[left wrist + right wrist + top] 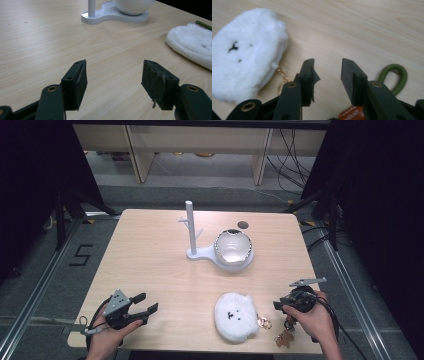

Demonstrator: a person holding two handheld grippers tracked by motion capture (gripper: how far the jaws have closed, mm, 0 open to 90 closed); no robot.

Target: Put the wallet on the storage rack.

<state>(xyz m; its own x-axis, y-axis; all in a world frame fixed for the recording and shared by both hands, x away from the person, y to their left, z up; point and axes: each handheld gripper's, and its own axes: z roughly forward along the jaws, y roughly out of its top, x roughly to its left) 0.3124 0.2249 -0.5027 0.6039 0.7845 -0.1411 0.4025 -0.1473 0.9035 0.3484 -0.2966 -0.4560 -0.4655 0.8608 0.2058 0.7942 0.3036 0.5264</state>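
Note:
A white fluffy plush charm (pixel 235 316) with a small black face lies near the table's front edge; a gold chain and ring (pixel 264 323) hang off its right side. My right gripper (pixel 278 305) is just right of it, held in a hand. In the right gripper view its jaws (pixel 328 63) stand apart over bare wood with nothing between them, the plush (pixel 247 52) at left and the chain (pixel 283 75) beside the left jaw. My left gripper (pixel 148 302) rests at the front left, open and empty (pixel 114 67).
A white stand (pixel 191 227) with an upright pegged post holds a white bowl (pixel 232 246) at the table's middle back. A green cord loop (pixel 398 75) and an orange tag (pixel 348 115) lie by the right gripper. A dark round hole (pixel 243 225) marks the tabletop behind the bowl.

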